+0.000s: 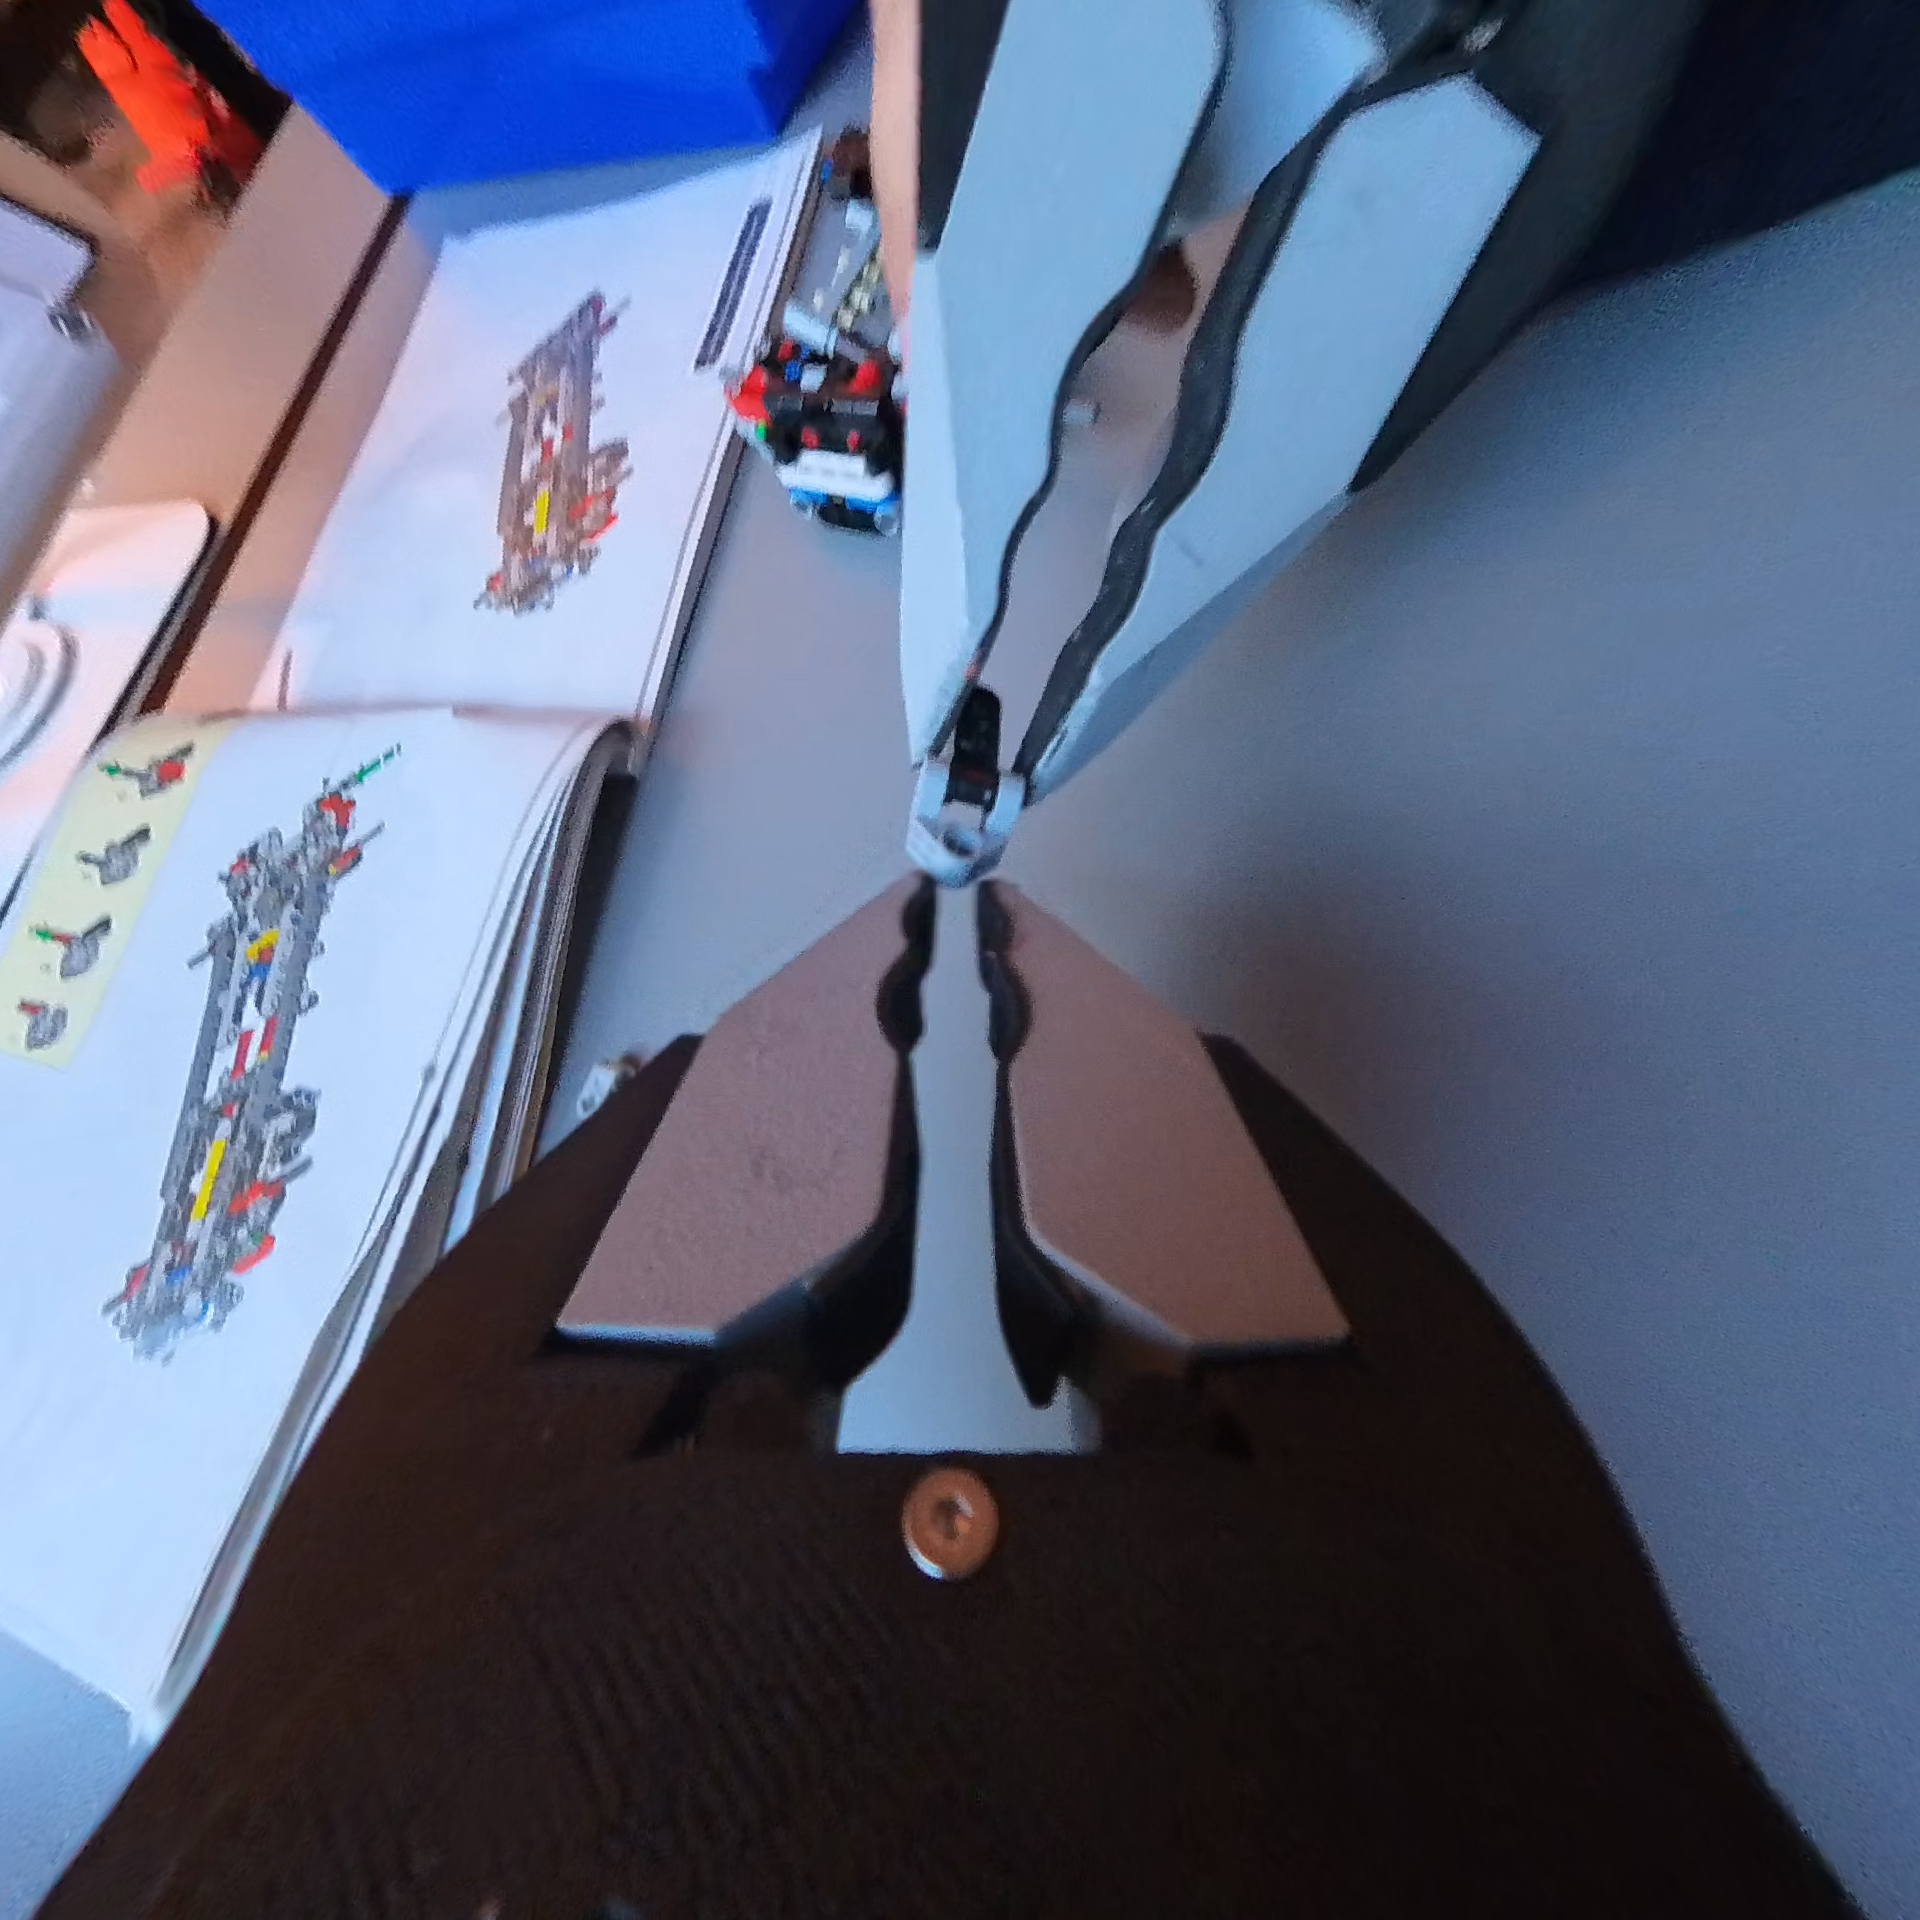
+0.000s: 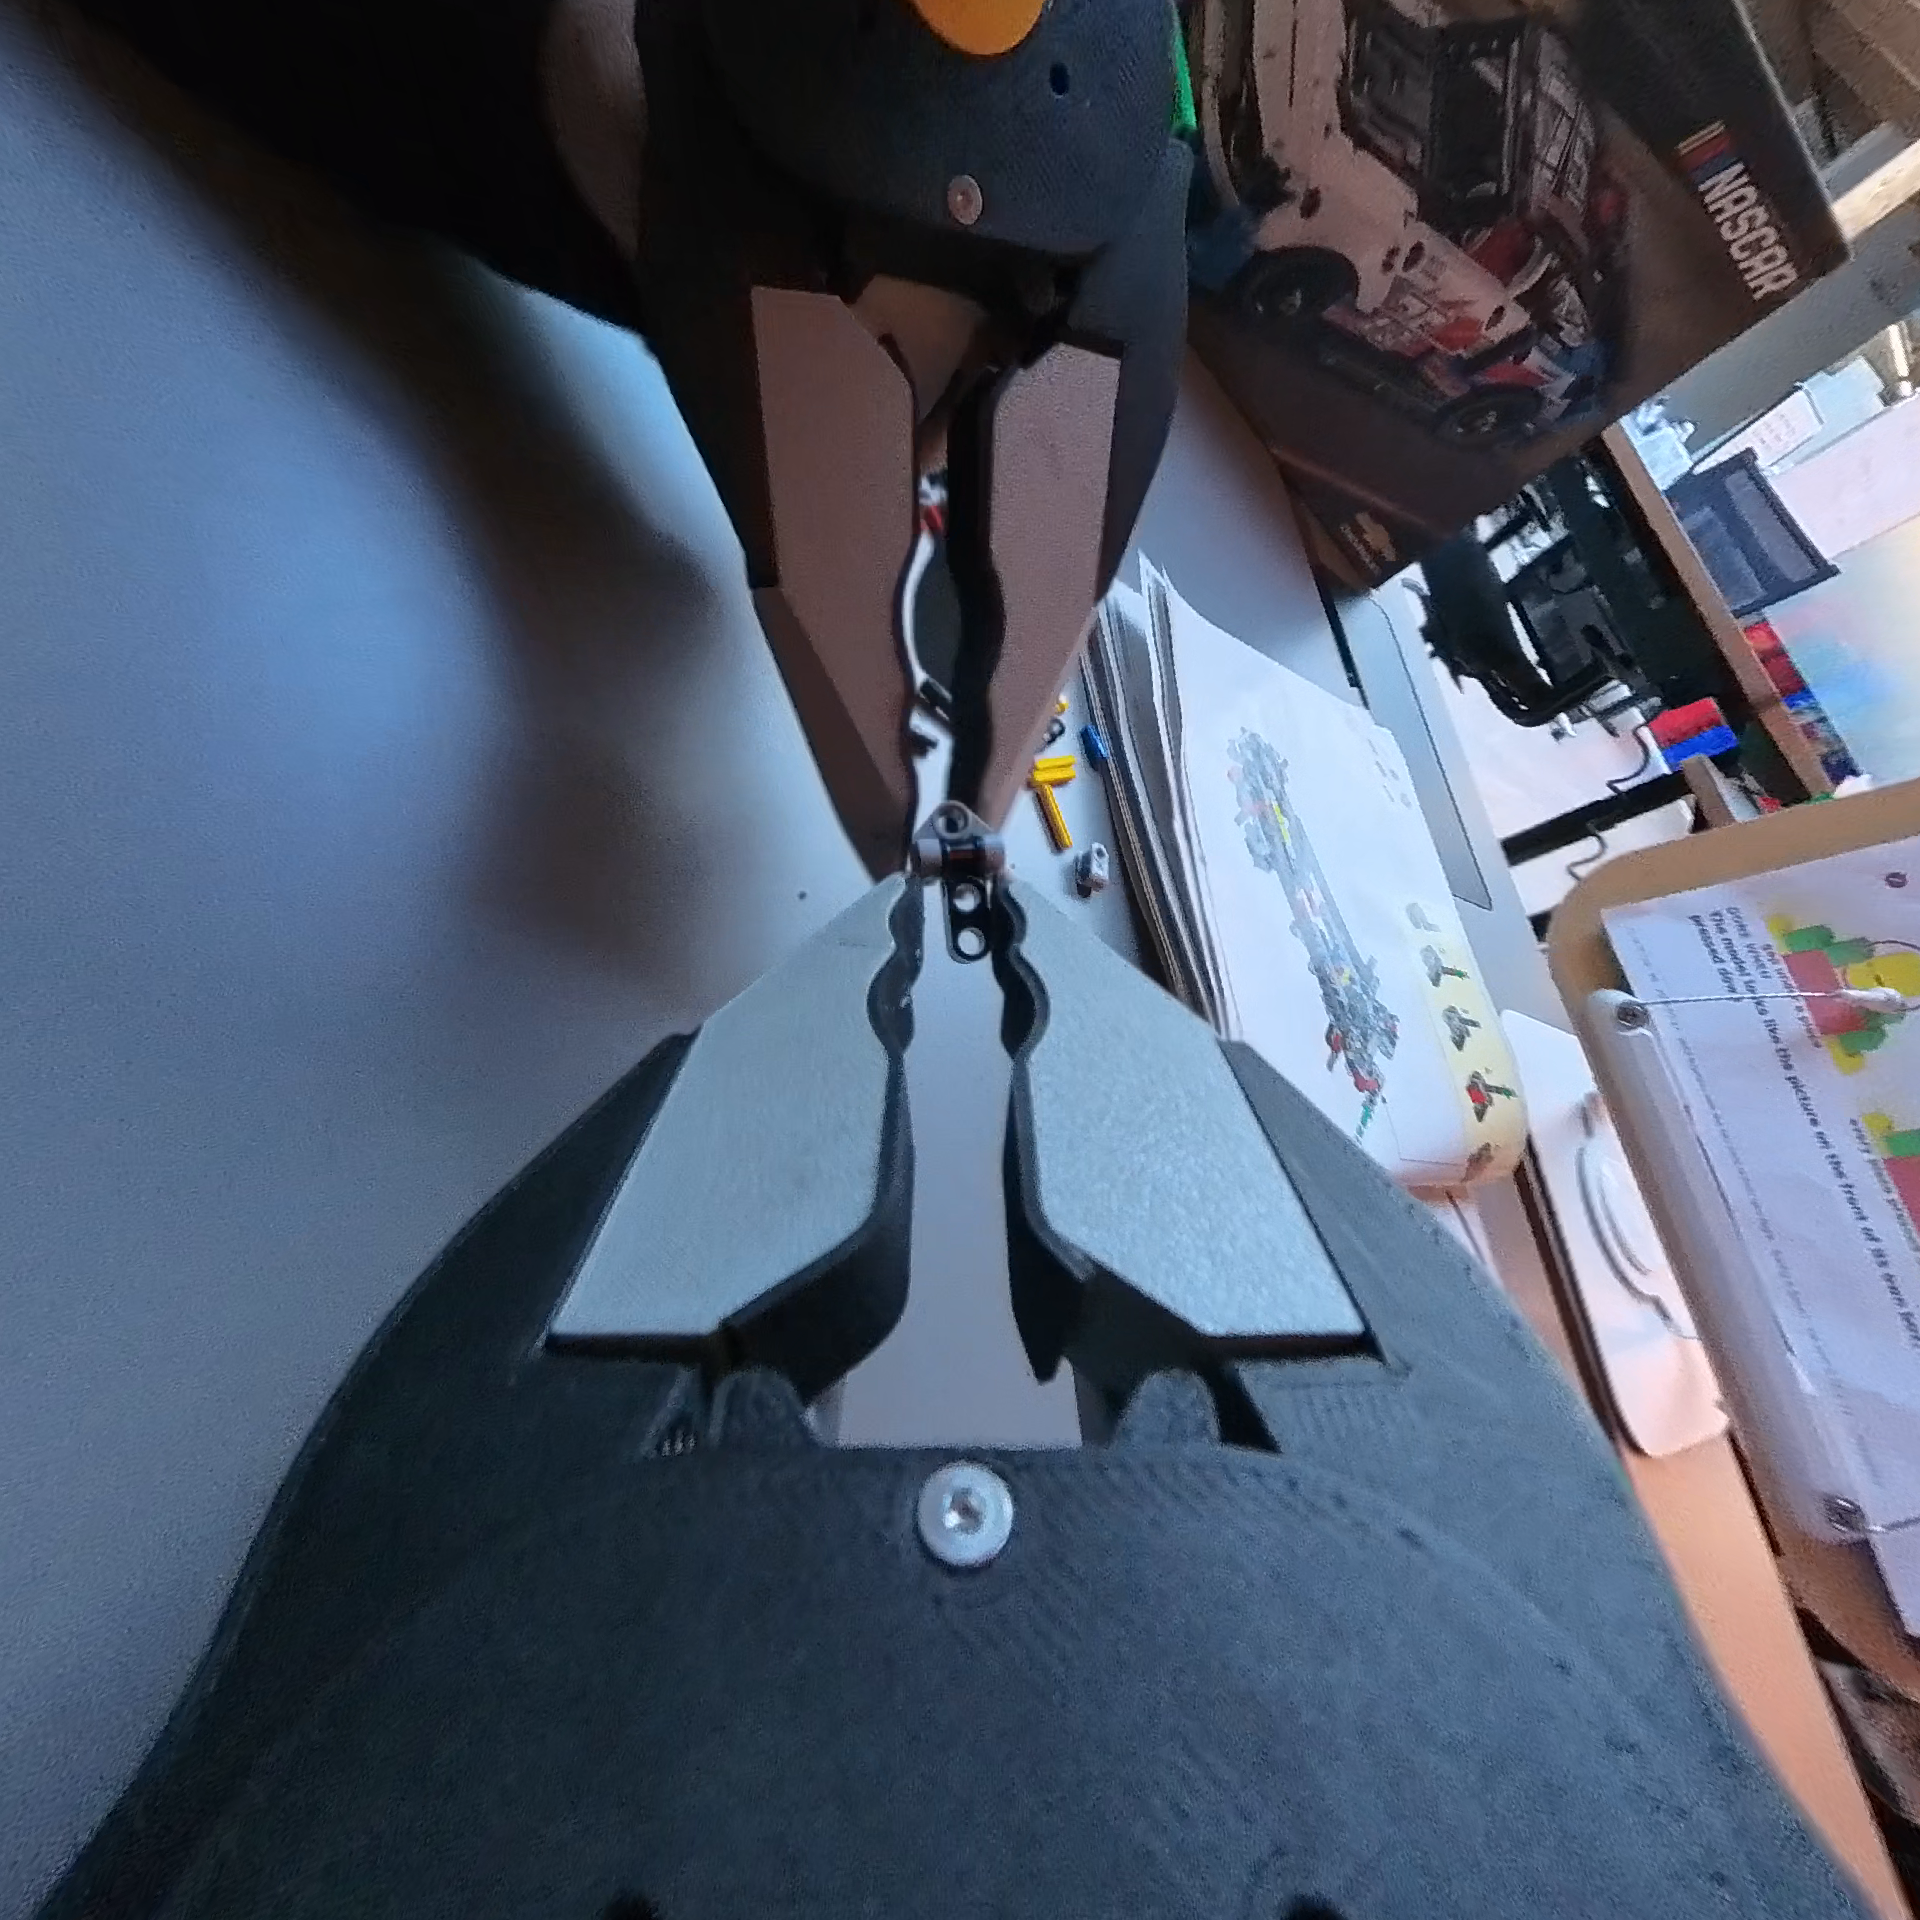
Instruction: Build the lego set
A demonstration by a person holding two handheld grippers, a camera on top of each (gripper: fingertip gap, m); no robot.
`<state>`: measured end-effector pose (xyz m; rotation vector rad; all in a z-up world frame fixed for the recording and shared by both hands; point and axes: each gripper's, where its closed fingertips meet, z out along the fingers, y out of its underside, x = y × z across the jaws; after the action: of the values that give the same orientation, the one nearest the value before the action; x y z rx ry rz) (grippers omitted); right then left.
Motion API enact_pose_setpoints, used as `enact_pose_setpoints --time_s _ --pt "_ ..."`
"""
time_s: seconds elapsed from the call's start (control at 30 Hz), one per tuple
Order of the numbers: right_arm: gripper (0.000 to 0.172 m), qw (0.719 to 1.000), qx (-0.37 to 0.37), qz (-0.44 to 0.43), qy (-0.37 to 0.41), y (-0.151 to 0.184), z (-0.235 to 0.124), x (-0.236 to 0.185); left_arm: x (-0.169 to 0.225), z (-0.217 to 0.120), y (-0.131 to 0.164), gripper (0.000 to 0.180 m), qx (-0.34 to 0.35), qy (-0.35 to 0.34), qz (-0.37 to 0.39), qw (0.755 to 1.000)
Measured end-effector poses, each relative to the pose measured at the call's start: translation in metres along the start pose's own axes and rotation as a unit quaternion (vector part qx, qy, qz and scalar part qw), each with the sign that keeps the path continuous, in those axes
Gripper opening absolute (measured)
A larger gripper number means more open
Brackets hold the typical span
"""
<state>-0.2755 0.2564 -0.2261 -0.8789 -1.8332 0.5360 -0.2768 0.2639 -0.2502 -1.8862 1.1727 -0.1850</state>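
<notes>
— Where does the left wrist view look from?
— From behind its own brown fingers (image 1: 800, 1122), close above the grey table (image 1: 1507, 831), facing the right gripper (image 1: 961, 821) tip to tip.
— And the right wrist view?
— The reverse: along its grey fingers (image 2: 769, 1122), toward the left gripper (image 2: 951, 831).
— What do they share?
— The small part (image 1: 961, 821) between the tips, the table, and the open booklet (image 1: 239, 1039) (image 2: 1340, 894).
</notes>
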Motion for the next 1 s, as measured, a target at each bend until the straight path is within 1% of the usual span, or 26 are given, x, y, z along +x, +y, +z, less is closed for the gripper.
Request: enact_pose_setpoints --time_s 0.03,0.17,0.23,0.3,0.4,0.43,0.5,0.57,0.63,0.87,1.0 --pt "0.009 1.0 -0.005 -0.007 0.004 0.002 0.001 0.0 -0.001 0.002 0.006 0.0 -0.015 -0.001 0.002 1.0" --pt "0.009 1.0 -0.01 0.002 0.003 0.007 0.003 0.002 0.0 0.004 0.008 0.0 -0.021 -0.004 0.013 1.0" --pt "0.009 1.0 0.003 0.02 0.008 0.004 0.001 0.005 -0.002 0.004 0.008 0.0 -0.025 -0.01 0.008 1.0" --pt "0.009 0.998 0.019 0.066 0.007 0.001 -0.001 0.012 -0.009 0.002 0.009 0.0 -0.024 -0.028 0.008 0.999" --pt "0.008 0.988 0.022 0.154 0.013 0.005 -0.002 0.026 -0.018 0.0 0.009 0.007 -0.026 -0.054 0.01 0.998" --pt "0.004 0.981 0.022 0.19 0.007 0.007 -0.001 0.029 -0.022 -0.001 0.01 0.008 -0.029 -0.066 0.017 0.997" --pt "0.004 0.962 0.028 0.272 -0.016 0.01 0.002 0.031 -0.028 -0.001 0.012 0.012 -0.038 -0.092 0.032 0.994" --pt "0.004 0.935 0.044 0.347 -0.053 0.009 0.004 0.029 -0.03 -0.001 0.01 0.018 -0.038 -0.106 0.041 0.993" --pt "0.004 0.911 0.056 0.403 -0.074 0.01 0.006 0.028 -0.03 -0.002 0.006 0.019 -0.028 -0.11 0.042 0.993" --pt "0.004 0.85 0.065 0.502 -0.144 0.01 0.011 0.019 -0.035 -0.002 0.005 0.027 -0.021 -0.122 0.032 0.992" --pt "0.004 0.834 0.054 0.526 -0.159 0.013 0.014 0.014 -0.029 0.0 0.001 0.022 -0.016 -0.118 0.045 0.992"
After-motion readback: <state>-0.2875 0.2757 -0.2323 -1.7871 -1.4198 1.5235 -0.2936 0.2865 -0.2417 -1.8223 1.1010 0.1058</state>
